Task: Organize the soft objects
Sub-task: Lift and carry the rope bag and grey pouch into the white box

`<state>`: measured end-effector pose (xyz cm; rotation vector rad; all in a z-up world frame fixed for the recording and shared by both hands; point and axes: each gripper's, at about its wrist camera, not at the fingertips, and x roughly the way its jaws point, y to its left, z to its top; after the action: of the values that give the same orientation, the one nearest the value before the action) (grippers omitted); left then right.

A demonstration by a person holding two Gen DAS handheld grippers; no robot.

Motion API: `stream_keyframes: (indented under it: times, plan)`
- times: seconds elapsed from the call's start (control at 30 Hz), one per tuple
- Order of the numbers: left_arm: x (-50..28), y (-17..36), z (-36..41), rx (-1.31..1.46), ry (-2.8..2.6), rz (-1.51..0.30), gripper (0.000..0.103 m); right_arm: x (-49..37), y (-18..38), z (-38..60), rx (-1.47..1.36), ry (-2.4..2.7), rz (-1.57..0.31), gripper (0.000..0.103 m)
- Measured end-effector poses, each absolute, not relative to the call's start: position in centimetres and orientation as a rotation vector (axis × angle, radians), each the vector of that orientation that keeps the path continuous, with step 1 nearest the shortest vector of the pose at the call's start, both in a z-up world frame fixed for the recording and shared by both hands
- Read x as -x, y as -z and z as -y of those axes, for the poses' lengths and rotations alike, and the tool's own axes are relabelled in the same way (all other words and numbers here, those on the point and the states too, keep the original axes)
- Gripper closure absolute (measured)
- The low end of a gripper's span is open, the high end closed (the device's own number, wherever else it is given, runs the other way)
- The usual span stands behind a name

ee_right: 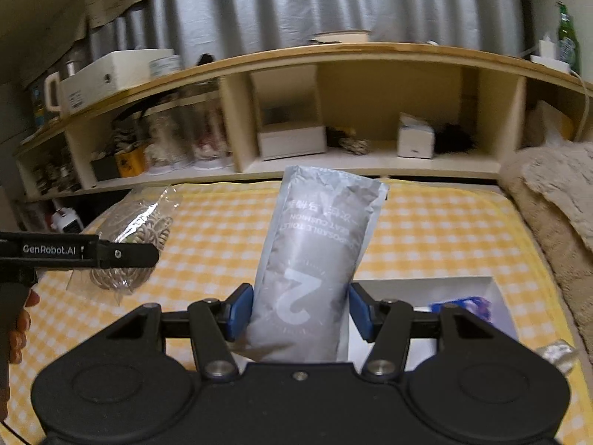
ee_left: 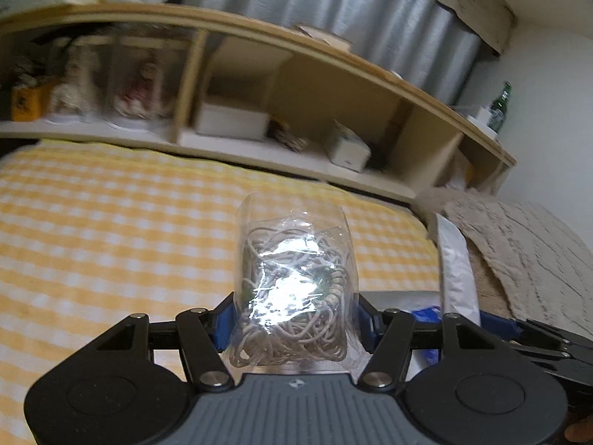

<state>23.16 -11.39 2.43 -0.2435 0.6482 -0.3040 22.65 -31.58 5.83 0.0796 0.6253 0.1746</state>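
The left tongs (ee_left: 296, 319) were clamped on a clear bag of cord (ee_left: 292, 282), the right tongs (ee_right: 300, 311) on a grey pouch (ee_right: 315, 267), both carried above the checked bed (ee_right: 426, 230). The carrying step seemed underway. Next would likely be setting each down, perhaps in the white box (ee_right: 481, 285).

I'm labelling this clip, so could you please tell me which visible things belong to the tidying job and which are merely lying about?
In the job:
- clear bag of cord, in left gripper
- grey packet, in right gripper

Lying about:
- green bottle
- white shelf boxes
- beige blanket
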Motion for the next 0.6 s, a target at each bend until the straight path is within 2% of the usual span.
stream_keyframes:
  times: [0.6]
  plan:
    - [-28.9,7.9,21.7,0.403,0.475,-0.931,0.040,-25.2,-2.0,37.3,-0.041,-0.027,-0.718,0.046]
